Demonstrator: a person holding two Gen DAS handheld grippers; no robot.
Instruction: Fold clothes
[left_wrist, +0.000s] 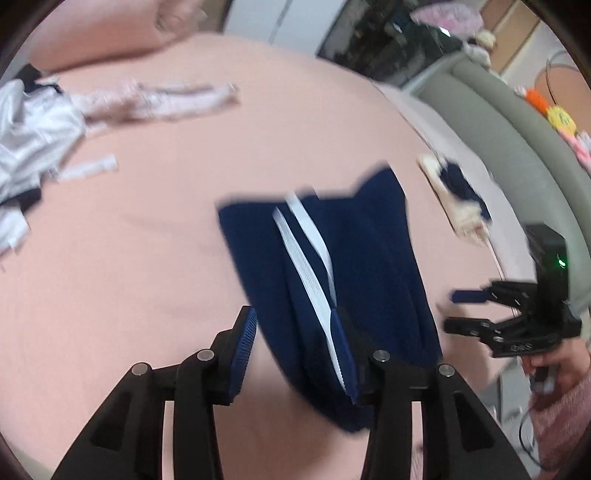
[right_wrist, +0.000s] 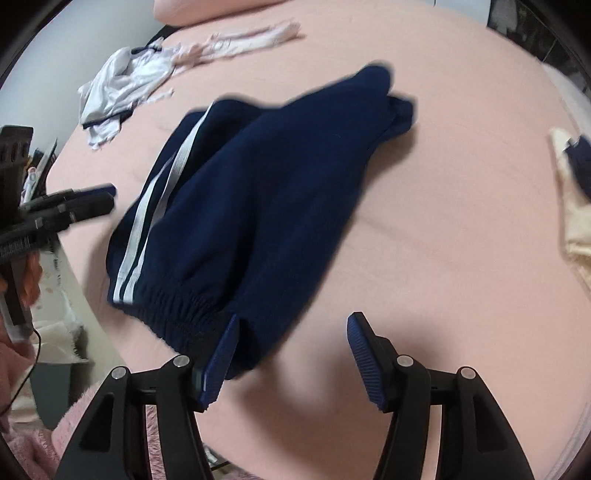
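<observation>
Navy trousers (right_wrist: 266, 192) are lying folded mid-frame on the pink sheet (right_wrist: 443, 258), their length running toward the upper right; the waistband is sitting nearest the right tongs (right_wrist: 291, 362), while both these and the left tongs (left_wrist: 291, 354) are gaping, holding nothing.

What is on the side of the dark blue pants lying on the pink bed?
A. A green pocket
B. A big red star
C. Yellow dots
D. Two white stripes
D: the right wrist view shows two white stripes running down the side of the dark blue pants to the waistband, on the pink bed.
</observation>
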